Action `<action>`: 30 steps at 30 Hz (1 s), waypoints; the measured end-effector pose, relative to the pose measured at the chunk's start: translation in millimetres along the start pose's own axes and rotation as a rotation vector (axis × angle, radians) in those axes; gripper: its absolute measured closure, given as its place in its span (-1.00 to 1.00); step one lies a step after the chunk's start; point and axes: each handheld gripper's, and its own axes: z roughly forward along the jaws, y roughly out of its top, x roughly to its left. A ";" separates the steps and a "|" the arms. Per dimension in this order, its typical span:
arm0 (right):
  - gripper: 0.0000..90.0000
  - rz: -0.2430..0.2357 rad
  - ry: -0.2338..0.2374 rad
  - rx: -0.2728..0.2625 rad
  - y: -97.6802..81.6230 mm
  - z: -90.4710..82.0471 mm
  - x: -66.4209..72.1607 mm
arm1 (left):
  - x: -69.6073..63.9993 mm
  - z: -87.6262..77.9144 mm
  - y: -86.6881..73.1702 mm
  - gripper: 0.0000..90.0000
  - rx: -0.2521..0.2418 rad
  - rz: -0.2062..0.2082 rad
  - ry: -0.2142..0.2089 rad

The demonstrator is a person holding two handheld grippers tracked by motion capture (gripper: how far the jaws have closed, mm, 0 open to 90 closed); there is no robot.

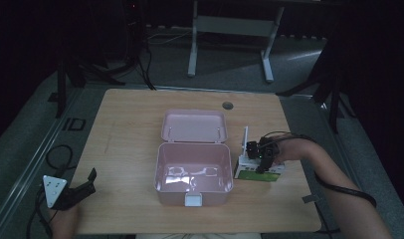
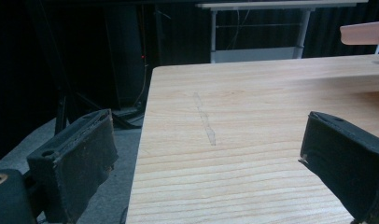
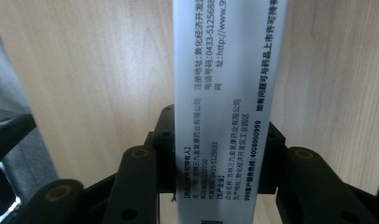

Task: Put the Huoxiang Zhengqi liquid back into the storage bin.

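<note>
black jaws of the right gripper [image 3: 220, 163] pinch a white medicine carton [image 3: 227, 93] by its narrow printed side — the carton [image 1: 258, 169] sits on the wooden table [image 1: 130, 129] just right of the open pink box [image 1: 192, 174]. it looks light, stiff but crushable cardboard, likely slick; holding the flat faces near the middle seems safest. left gripper [image 1: 80, 191] rests at the table's near-left corner — jaws spread, empty.

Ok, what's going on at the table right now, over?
Right gripper shut on the white box, just right of the open pink case. Left gripper open over bare table. Nothing in the way.
</note>
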 end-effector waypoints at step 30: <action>0.38 0.011 0.005 0.013 -7.8 -52.4 39.1 | -0.5 0.1 0.1 -0.92 0.001 -0.001 -0.001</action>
